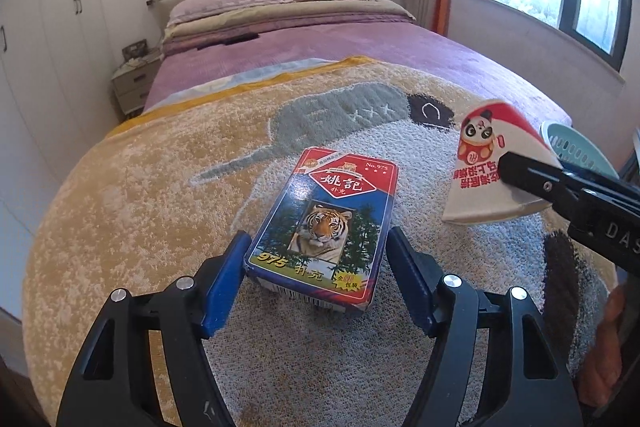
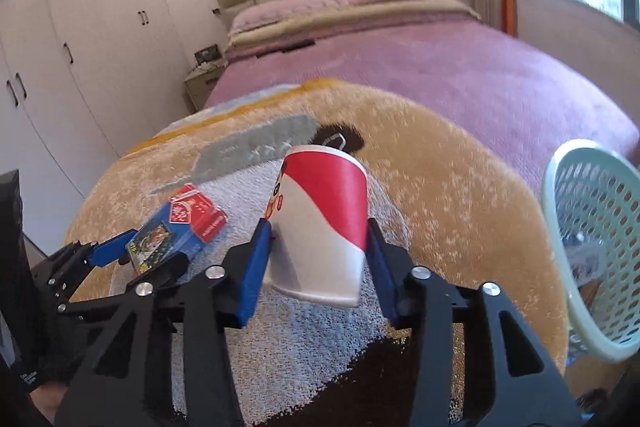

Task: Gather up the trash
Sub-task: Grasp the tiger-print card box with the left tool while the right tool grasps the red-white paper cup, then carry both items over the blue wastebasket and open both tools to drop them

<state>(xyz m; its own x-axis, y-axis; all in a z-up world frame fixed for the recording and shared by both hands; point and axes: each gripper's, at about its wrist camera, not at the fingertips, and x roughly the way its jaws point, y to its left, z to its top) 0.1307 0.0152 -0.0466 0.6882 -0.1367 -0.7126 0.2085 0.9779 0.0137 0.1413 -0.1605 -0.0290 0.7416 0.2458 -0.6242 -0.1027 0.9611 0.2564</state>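
A blue and red card box (image 1: 320,227) with a tiger picture lies on the patterned blanket (image 1: 140,187). It sits between the blue fingers of my left gripper (image 1: 316,239). The left pad touches the box's corner and a slim gap shows at the right pad. My right gripper (image 2: 318,231) is shut on a red and white paper cup (image 2: 324,223), with a pad pressing each side near its base. In the left wrist view the cup (image 1: 492,163) hangs tilted at the right under a black finger (image 1: 528,175). The card box (image 2: 176,231) also shows at the left of the right wrist view.
A pale green perforated basket (image 2: 592,247) stands at the bed's right edge, with something inside it. The bed's purple cover (image 1: 320,47) stretches back to pillows and a headboard. White wardrobes (image 1: 48,47) and a nightstand (image 1: 134,83) line the left side.
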